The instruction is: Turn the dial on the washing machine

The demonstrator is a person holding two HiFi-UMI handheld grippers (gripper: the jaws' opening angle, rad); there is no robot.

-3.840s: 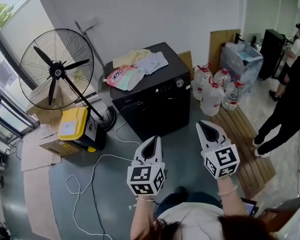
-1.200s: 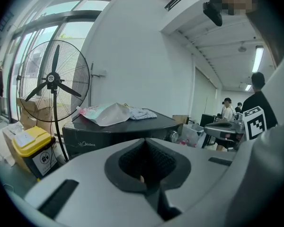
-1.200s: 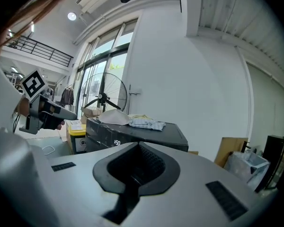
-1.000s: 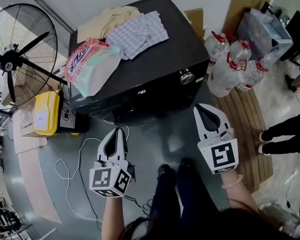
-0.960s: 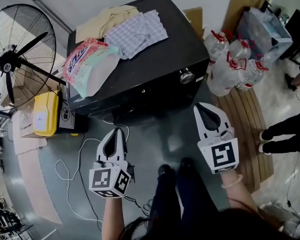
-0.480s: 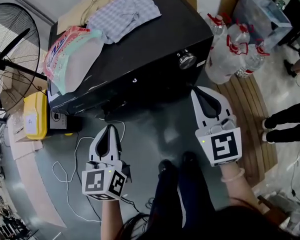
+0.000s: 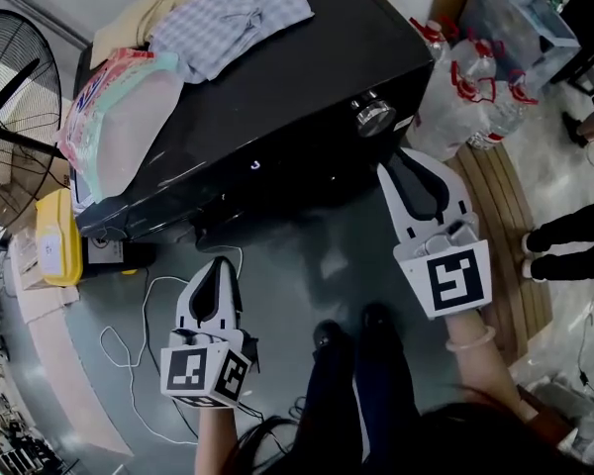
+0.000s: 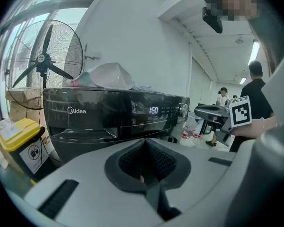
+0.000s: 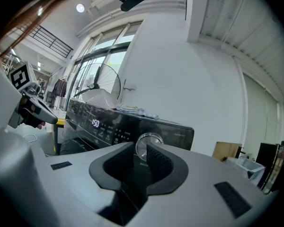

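In the lower left of the head view, the left gripper (image 7: 220, 265) is clenched and empty. At centre right, the jaws of the right gripper (image 7: 403, 164) have just been opening and stand slightly apart, with nothing between them. Just beyond, the dial (image 7: 372, 114) sits at the right end of the washing machine (image 7: 277, 77) front.

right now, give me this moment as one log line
phase: pre-grasp | right gripper: jaws just opening, nothing between, short of silver round dial on black washing machine | left gripper: shut, empty
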